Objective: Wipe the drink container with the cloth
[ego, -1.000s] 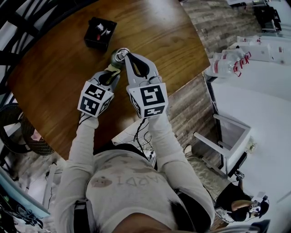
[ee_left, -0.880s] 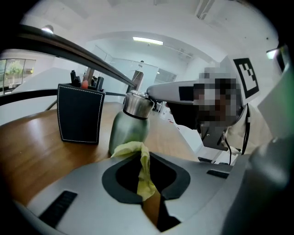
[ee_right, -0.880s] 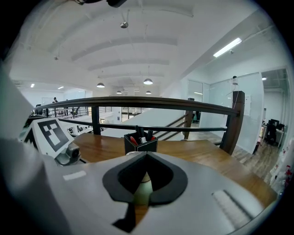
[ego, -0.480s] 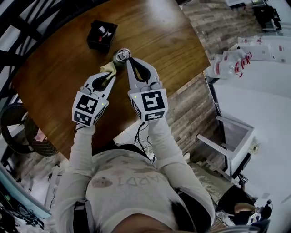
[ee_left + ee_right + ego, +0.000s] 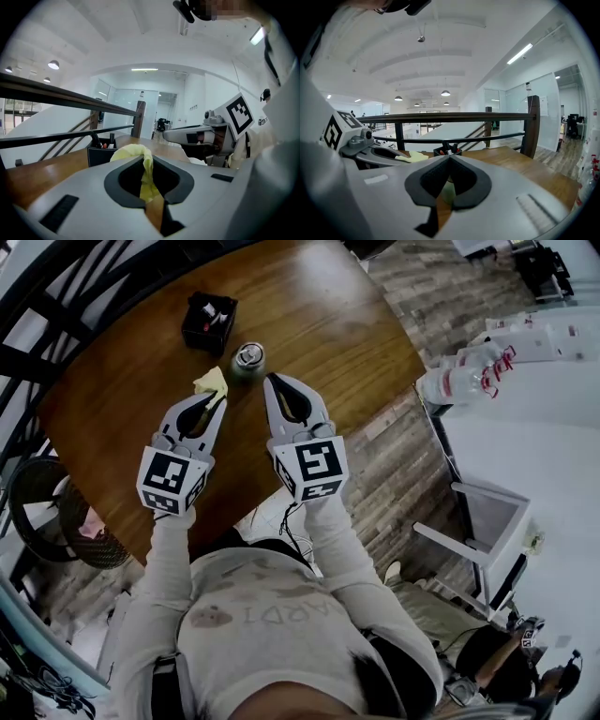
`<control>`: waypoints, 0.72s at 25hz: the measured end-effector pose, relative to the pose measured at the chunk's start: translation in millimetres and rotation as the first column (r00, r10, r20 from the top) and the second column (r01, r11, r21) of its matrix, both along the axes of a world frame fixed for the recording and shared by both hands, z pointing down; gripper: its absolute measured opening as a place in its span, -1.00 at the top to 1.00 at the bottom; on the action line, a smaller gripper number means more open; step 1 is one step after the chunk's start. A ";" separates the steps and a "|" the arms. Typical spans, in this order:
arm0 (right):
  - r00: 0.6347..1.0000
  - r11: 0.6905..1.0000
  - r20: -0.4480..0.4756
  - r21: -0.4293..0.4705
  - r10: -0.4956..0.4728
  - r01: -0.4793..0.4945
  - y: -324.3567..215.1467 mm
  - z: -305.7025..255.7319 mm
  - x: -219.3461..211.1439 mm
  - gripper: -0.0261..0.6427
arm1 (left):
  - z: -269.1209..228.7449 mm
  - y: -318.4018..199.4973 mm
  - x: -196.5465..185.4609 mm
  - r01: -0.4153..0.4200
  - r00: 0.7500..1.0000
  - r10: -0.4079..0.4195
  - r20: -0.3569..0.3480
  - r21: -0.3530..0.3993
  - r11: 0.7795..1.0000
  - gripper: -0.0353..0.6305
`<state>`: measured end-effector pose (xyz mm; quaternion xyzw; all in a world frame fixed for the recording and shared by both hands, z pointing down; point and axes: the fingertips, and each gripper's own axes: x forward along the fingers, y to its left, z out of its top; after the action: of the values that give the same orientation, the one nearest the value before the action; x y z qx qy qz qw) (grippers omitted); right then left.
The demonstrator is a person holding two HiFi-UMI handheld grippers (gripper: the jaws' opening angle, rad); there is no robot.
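Note:
A drink can [image 5: 248, 358] stands upright on the round wooden table [image 5: 328, 315]. My left gripper [image 5: 216, 397] is shut on a yellow cloth [image 5: 211, 382], which bunches out past its tips just left of the can, apart from it. In the left gripper view the cloth [image 5: 134, 153] hangs down between the jaws of the left gripper [image 5: 143, 160]. My right gripper [image 5: 271, 381] is shut with nothing in it, its tips a little short of the can and to its right. In the right gripper view the can [image 5: 446, 192] shows pale green through the gap behind the tips of the right gripper [image 5: 449, 158].
A black box [image 5: 209, 322] with small items stands beyond the can. A dark railing [image 5: 454, 117] runs behind the table. The table's edge curves away at the right over brick floor. A white table [image 5: 525, 409] with wrapped bottles [image 5: 464, 376] stands at the right, a wicker chair [image 5: 42, 512] at the left.
Both grippers have drawn back toward me, away from the can. The cloth has come off the can with the left gripper, and the right gripper's tips no longer reach the can.

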<state>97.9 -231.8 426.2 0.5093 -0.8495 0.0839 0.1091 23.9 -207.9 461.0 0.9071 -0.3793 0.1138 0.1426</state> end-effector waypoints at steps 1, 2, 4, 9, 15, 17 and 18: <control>1.000 1.000 0.004 0.003 0.004 -0.004 3.6 -3.4 1.0 0.89 | -5.6 2.4 -0.7 0.002 1.000 -0.002 -0.002 0.010 1.000 0.80; 1.000 1.000 0.009 0.007 0.008 -0.008 7.3 -6.9 2.1 0.89 | -11.2 5.1 -1.2 0.004 1.000 -0.004 -0.003 0.020 1.000 0.80; 1.000 1.000 0.020 0.014 0.017 -0.017 14.9 -13.9 4.7 0.89 | -22.0 10.9 -1.6 0.006 1.000 -0.006 -0.005 0.043 0.999 0.80; 0.999 0.998 0.036 0.043 0.035 -0.037 34.2 -29.8 10.0 0.89 | -43.6 26.3 -2.3 0.006 1.000 -0.005 -0.008 0.094 0.996 0.81; 0.997 0.995 0.048 0.082 0.053 -0.057 59.9 -52.8 14.5 0.89 | -75.6 45.6 -5.1 0.017 1.000 -0.013 -0.028 0.152 0.988 0.81; 0.997 0.994 0.055 0.093 0.059 -0.064 69.9 -59.9 16.2 0.89 | -85.3 53.1 -6.4 0.021 0.999 -0.016 -0.035 0.169 0.985 0.81; 0.996 0.993 0.059 0.099 0.062 -0.068 74.9 -63.6 17.2 0.89 | -89.7 57.0 -6.8 0.022 0.999 -0.016 -0.037 0.177 0.984 0.81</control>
<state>115.1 -157.0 362.6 0.5389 -0.8384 0.0586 0.0570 17.1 -151.0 371.3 0.9145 -0.3938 0.0621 0.0692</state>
